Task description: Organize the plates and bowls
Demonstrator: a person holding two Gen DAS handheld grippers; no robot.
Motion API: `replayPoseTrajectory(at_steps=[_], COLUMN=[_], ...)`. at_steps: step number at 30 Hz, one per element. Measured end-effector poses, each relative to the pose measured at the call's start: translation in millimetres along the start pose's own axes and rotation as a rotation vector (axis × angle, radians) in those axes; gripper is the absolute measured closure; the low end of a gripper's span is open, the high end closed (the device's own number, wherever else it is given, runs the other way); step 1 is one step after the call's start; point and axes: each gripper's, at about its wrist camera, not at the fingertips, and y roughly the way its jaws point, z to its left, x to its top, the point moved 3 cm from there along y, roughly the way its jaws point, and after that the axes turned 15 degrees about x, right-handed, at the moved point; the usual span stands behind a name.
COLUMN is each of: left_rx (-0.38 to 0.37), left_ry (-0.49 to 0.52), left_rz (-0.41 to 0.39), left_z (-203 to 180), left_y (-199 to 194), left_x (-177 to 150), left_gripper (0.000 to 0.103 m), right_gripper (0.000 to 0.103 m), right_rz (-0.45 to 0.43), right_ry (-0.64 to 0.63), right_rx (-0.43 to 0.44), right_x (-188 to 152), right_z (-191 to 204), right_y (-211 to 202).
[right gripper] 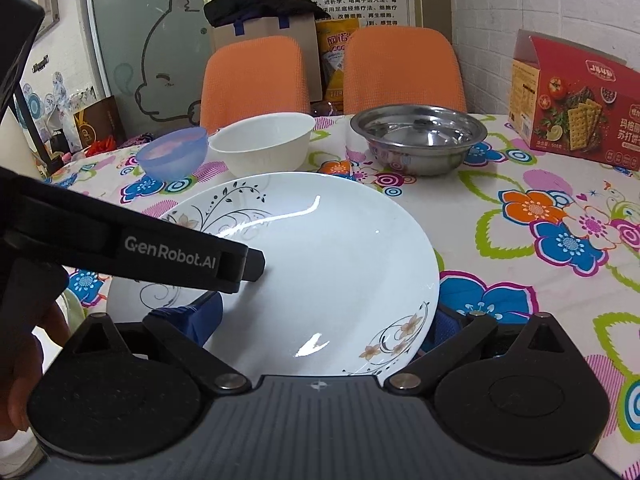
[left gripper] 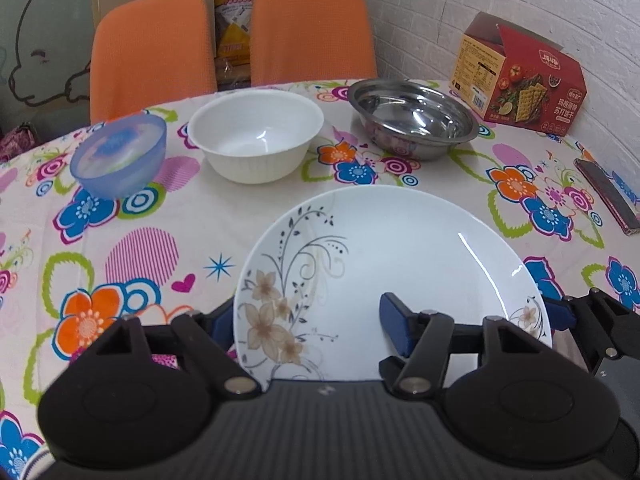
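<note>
Nearest the lens in the left wrist view: left gripper, jaws spread wide, one blue pad lying over the plate's inner surface, the other half hidden at its left rim. No firm clamp visible. Just beyond the plate's right rim in the same view, a blue pad and black linkage of the other tool.

Nearest in the right wrist view: right gripper, jaws likewise wide, straddling the near part of the same plate; left pad in front of the white surface, right pad tucked behind the rim. Crossing from the left, the black body of the left tool, tip over the plate's centre.

Plate: round, white, floral print, no long axis, directly ahead of both tools and between the pads of each, on the flowered tablecloth. Flat or tilted: cannot tell.

Farther back, a row of three bowls, well apart from the plate: blue bowl left, white bowl centre, steel bowl right.

Probable step: taking up the plate. Left tool nearer the blue bowl, right nearer the steel one.

Farthest: red cracker box, orange chairs.
</note>
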Motion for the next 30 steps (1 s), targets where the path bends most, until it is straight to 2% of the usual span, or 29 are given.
replayPoseTrajectory(at_steps=[5,11,18,23,27,30], left_rx=[-0.028,-0.031,0.075,0.159,0.173,0.167], left_ry=[-0.032,-0.096,-0.19,-0.264,-0.302,-0.294], left_rz=[-0.035,-0.066,-0.077,-0.036,0.008,-0.014], left_z=[8,38,106,155,175,174], left_y=[-31,-74,-108,-115,-108,-110], left_x=[-2,-22,-66,-108,-132,-137], left_gripper=[0.041,0.04,0.041,0.041,0.041,0.041], right_gripper=[0.013,0.013,0.013,0.013,0.013,0.013], right_rz=[-0.06,-0.08,-0.059,0.013,0.066,0.07], right_ry=[-0.018,-0.084,-0.158,-0.2,-0.214,-0.226], right_rx=[-0.024,-0.004,0.13,0.225,0.249,0.228], right_x=[5,1,-12,-31,-45,-48], right_z=[20,64,128,169,187,191], right_y=[-28,-53,-42,-21,-12,-12])
